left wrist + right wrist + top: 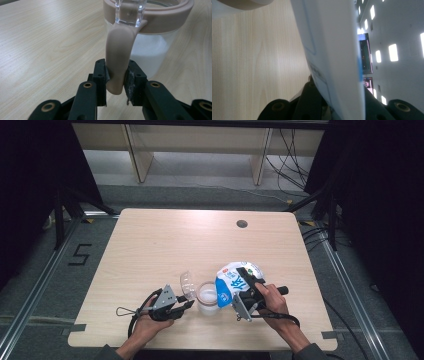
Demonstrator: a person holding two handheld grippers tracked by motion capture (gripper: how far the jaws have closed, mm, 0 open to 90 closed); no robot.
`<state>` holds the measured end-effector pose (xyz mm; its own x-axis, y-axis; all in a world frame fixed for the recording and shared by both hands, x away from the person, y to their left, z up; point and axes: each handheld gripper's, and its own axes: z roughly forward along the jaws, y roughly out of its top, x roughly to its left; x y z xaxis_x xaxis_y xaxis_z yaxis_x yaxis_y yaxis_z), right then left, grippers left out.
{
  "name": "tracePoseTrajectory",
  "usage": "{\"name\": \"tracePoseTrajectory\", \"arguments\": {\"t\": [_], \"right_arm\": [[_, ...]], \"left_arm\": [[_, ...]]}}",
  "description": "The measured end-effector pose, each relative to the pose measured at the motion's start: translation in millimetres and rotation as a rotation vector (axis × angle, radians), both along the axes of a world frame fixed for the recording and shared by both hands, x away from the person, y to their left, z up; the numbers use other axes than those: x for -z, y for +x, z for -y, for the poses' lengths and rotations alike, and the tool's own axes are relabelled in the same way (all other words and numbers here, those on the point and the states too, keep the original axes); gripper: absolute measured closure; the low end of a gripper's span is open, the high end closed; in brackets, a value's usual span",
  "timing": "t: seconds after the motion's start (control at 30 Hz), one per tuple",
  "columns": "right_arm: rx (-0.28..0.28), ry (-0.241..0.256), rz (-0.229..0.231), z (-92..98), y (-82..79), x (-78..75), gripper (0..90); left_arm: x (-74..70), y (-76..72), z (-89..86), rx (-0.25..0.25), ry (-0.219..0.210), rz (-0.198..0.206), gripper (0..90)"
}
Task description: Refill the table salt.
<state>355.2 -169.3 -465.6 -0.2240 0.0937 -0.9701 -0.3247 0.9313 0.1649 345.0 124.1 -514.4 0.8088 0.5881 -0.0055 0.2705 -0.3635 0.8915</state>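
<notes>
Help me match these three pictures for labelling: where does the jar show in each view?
High view: the jar stands at the table's near middle, between the left gripper and the bag.
Left gripper view: top right, its tan strap pinched between the fingers.
Right gripper view: a tan rim, likely the jar's, at the top left corner.
Shared landmark: the wooden table.

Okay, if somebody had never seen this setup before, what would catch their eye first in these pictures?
Probably the blue and white bag, tipped toward the clear jar near the table's front edge and clamped in the right gripper. Next, the left gripper pinching the jar's beige strap, with white powder showing through the jar wall. The jar's clear lid stands open to its left.
</notes>
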Motion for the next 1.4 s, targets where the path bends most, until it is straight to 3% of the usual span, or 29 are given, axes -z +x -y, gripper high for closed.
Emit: {"name": "tracePoseTrajectory", "arguments": {"t": [0.03,0.07,0.1,0.13,0.17,0.2,0.23,0.33,0.37,0.43,0.53,0.63,0.67,1.03,1.2,1.3,1.33,1.4], "right_arm": [[0.0,0.0,0.0,0.0,0.0,0.0,87.0],[-0.006,-0.05,0.016,0.8,0.5,-5.6,87.0],[-0.006,-0.05,0.016,0.8,0.5,-5.6,87.0],[0.004,0.013,-0.012,1.2,0.6,-0.5,87.0],[0.021,0.012,-0.018,1.7,0.0,-0.5,87.1],[0.002,0.012,-0.01,2.8,1.8,-1.8,87.1],[0.005,-0.012,0.002,3.6,2.0,-4.2,87.1],[0.002,0.042,-0.019,4.7,3.8,-1.3,87.1],[0.067,0.096,-0.063,4.4,-0.3,1.7,87.1],[0.047,0.079,-0.072,6.3,2.4,0.0,87.1],[0.063,0.118,-0.082,9.1,3.1,-0.5,87.1],[0.045,0.103,-0.087,12.3,6.1,-3.1,87.2],[0.032,0.147,-0.115,12.7,7.1,-0.6,87.2],[0.085,0.199,-0.159,22.7,8.5,-2.3,87.4],[0.104,0.287,-0.227,30.4,11.3,-3.1,87.5],[0.1,0.303,-0.247,34.5,12.8,-3.7,87.5],[0.102,0.336,-0.262,37.3,13.1,-2.2,87.6],[0.107,0.313,-0.261,40.1,14.4,-2.9,87.6]], "left_arm": [[0.0,0.0,0.0,0.0,0.0,0.0,72.2],[0.1,0.0,-0.1,-0.001,0.001,0.0,72.3],[0.1,0.0,-0.1,-0.001,0.001,0.0,72.3],[-0.1,-0.4,0.0,-0.003,0.002,0.0,72.3],[-0.1,-0.4,-0.1,-0.002,0.001,0.0,72.2],[-0.2,0.0,-0.3,0.001,0.001,0.0,72.2],[-0.1,-0.1,-0.3,0.0,0.0,0.0,72.3],[-0.1,0.0,-0.2,0.0,0.0,0.0,72.3],[-0.2,-0.1,-0.2,-0.001,0.0,0.0,72.3],[-0.1,-0.2,-0.2,0.0,0.0,0.0,72.3],[0.0,0.2,-0.4,-0.001,0.003,0.001,72.3],[-0.3,-0.1,-0.6,-0.004,0.006,0.002,72.3],[-0.3,0.1,-0.6,-0.004,0.007,0.002,72.2],[-0.2,-0.1,0.2,-0.003,-0.005,0.001,72.2],[-0.5,-0.6,-0.3,-0.006,0.001,0.0,72.4],[-0.6,-0.5,-0.4,-0.003,0.003,0.002,72.6],[-1.1,-0.6,-0.6,-0.005,0.006,0.002,72.5],[-0.6,-0.6,-0.2,-0.004,0.002,0.002,72.6]]}}
